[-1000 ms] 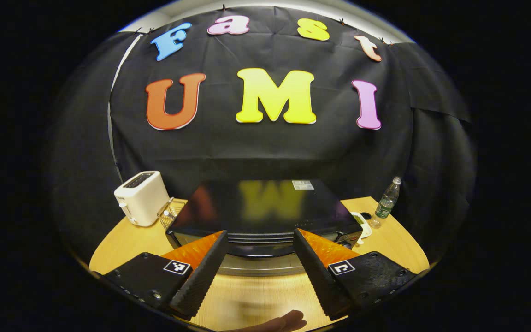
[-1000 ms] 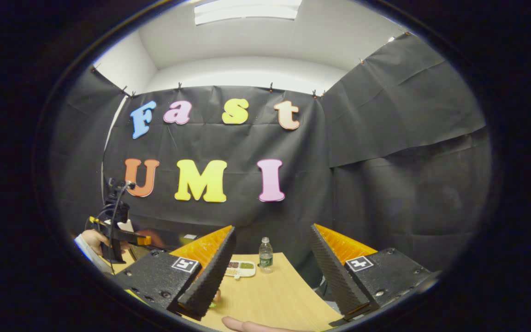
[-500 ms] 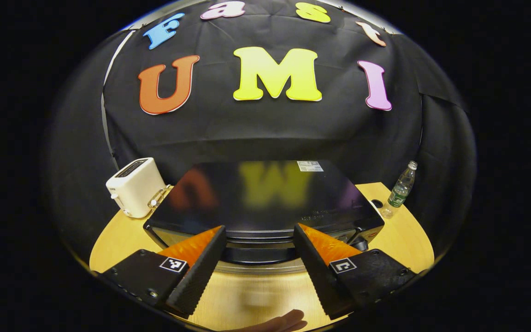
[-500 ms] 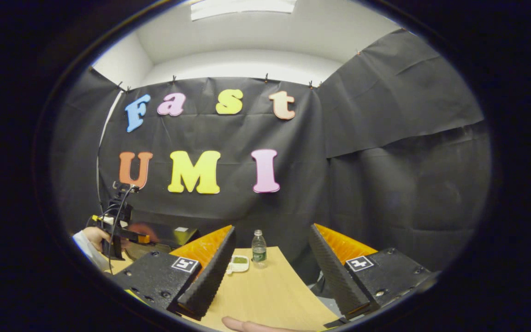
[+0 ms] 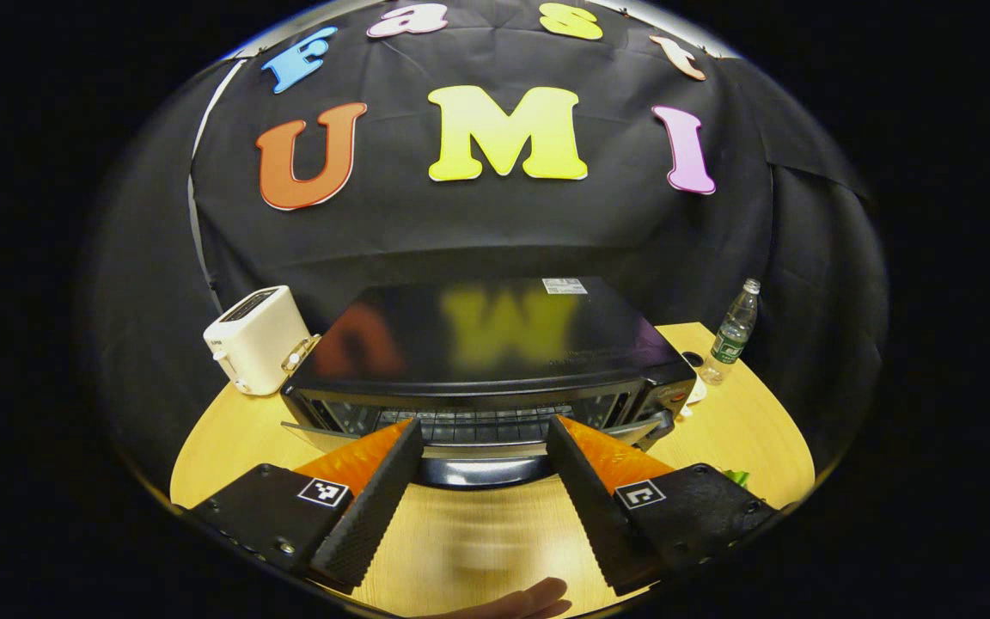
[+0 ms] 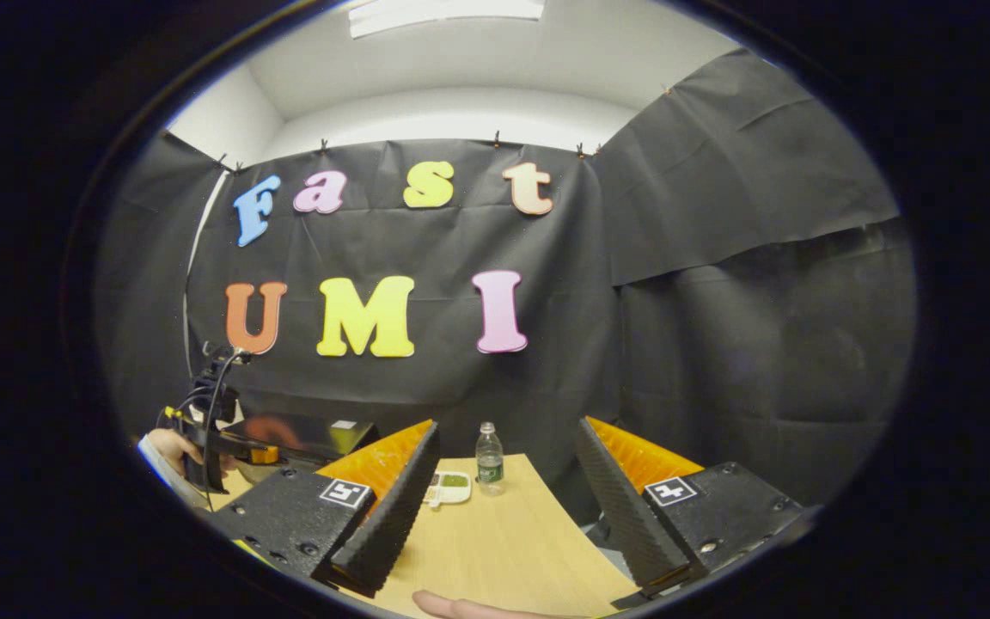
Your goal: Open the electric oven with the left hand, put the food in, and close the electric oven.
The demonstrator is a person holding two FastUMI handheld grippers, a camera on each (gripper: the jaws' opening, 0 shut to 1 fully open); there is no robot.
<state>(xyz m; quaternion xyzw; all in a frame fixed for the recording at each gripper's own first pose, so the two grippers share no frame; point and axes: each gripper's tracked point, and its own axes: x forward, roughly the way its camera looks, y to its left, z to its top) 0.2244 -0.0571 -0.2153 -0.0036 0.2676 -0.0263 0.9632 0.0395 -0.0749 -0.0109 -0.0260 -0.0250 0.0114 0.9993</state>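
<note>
Spread wide with nothing pinched between them, the jaws of the left gripper in the left gripper view straddle the dark handle bar of the electric oven, which lies crosswise dead ahead, its long axis running left to right across the gap. The oven door looks tipped a little way out from the top, since a wire rack shows through a narrow slot under the glossy black lid, so I judge opening is underway; whether either finger actually touches the handle I cannot tell, because the bar sits between and partly behind the 2 fingers. The next pull seems to go downward and toward the camera. A white toaster stands just left of the oven, a water bottle well off to its right on the wooden table, and the controls at the oven's right end are too small to make out. In the right gripper view, the right gripper also has its jaws apart and empty, aimed over the table toward a small white dish of greenish and dark food beside the bottle. Far left there, a hand holds the left gripper at the oven, mostly cut off by the edge, so the left is plainly the nearer to the door.
</note>
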